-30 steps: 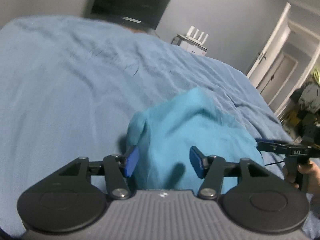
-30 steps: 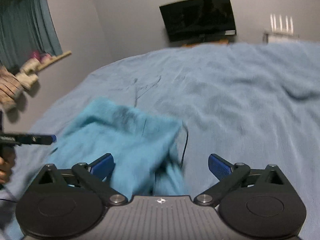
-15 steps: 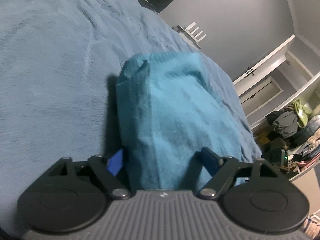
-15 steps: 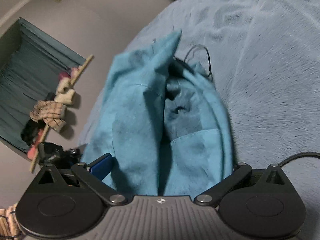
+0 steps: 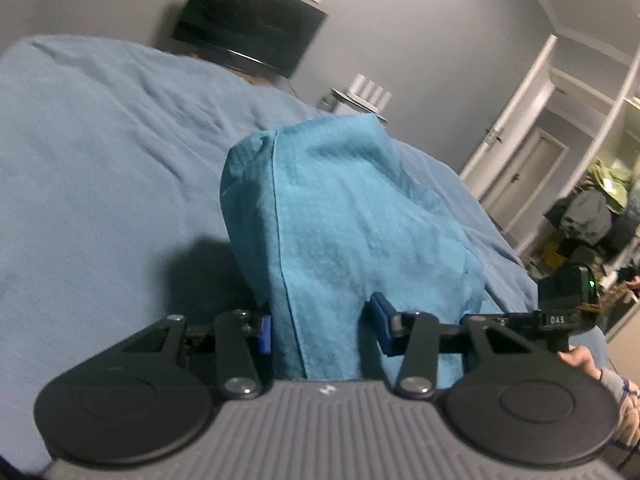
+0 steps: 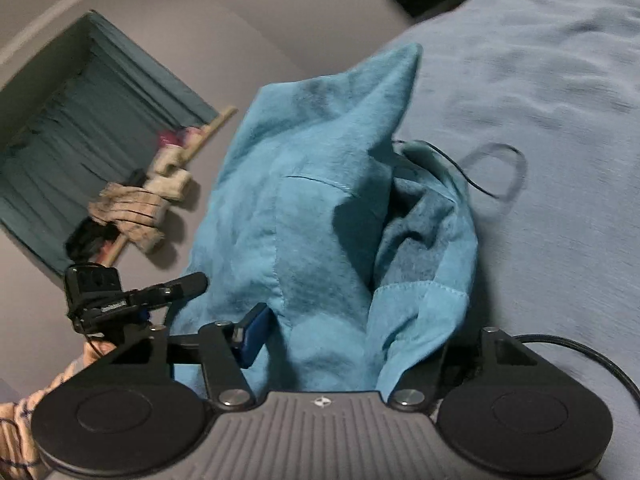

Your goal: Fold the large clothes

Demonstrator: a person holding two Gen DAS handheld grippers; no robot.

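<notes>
**Turquoise garment bunched between both claws over the bed**

I see the turquoise garment (image 5: pixel 352 220) lifted in a soft, rumpled mound above the bed (image 5: pixel 100 152); its weave looks finely dimpled, with a stitched seam running down its left side in my left view; the bedcover under it is a paler, dusty blue, matte and gently creased.

My left claw (image 5: pixel 320 330) is closing with the cloth between its blue pads; the left pad touches the fabric, the right pad sits at its edge, and I cannot tell whether they press it yet.

My right claw (image 6: pixel 352 344) is closing too, with a thicker bundle of the same garment (image 6: pixel 304 208) between its fingers; here the fabric reads fuzzier, almost suede-like, with a hemmed panel folded over and a dark hollow beside it; the right finger is buried under cloth, so I cannot tell whether it is gripped.

A thin black cable (image 6: pixel 476 184) loops on the bedcover just behind the garment; a dark flat screen (image 5: pixel 248 20) stands against the grey wall.
</notes>
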